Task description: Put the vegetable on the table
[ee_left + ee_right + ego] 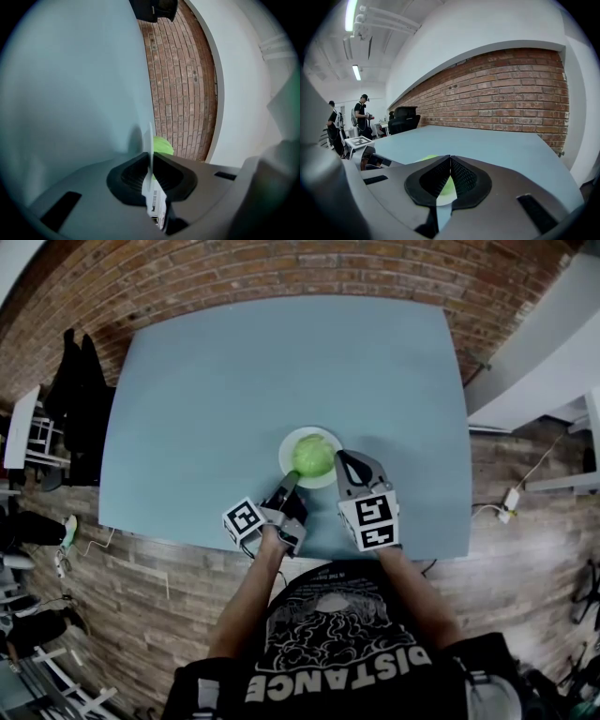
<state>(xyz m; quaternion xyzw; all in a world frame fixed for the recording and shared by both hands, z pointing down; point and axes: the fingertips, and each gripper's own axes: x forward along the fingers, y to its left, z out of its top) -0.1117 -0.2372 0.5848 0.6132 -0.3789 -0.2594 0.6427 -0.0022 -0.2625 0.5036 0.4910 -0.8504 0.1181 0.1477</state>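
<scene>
Spanning most of the head view, the blue-grey tabletop carries everything, with both tongs reaching in from its near edge. Left tongs are clamped on the near rim of the white plate, while the right tongs, jaws pressed together, sit just beside the plate's right rim. Round green vegetable rests on the plate, not yet on the bare tabletop

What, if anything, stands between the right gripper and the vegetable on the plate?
Nothing visible does. The vegetable lies uncovered on the plate, and the right gripper, jaws together, points at it from the plate's right edge. The left gripper pinches the plate's near rim.
</scene>
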